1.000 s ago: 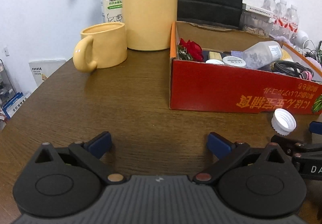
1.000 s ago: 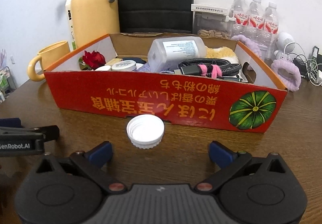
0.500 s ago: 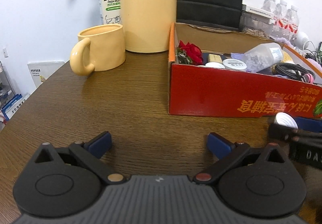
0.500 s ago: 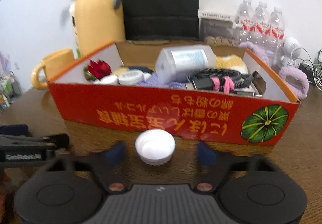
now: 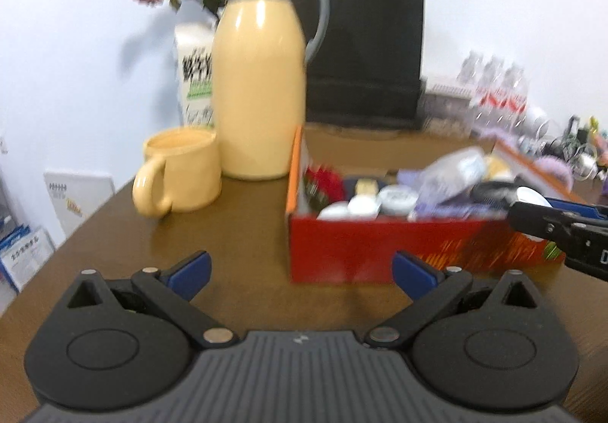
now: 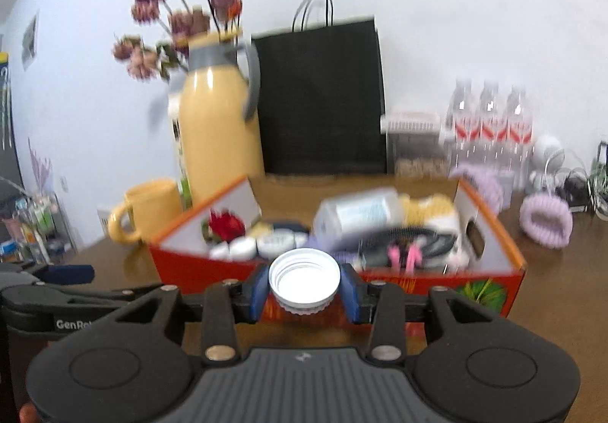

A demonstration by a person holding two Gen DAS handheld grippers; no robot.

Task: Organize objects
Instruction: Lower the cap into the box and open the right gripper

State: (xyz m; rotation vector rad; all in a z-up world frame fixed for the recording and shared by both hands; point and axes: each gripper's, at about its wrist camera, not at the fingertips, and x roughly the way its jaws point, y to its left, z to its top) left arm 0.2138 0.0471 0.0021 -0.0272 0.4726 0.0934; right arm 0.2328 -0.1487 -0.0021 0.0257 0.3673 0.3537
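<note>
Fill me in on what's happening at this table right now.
A person is tidying loose items with a handheld gripper in each hand. The right gripper has just closed its jaws on a white bottle cap, holding it in front of the red cardboard box of odds and ends. The left gripper is open and empty, off to the side.

The left gripper is hovering with fingers spread over the table, facing a red box, yellow mug and yellow flask.
</note>
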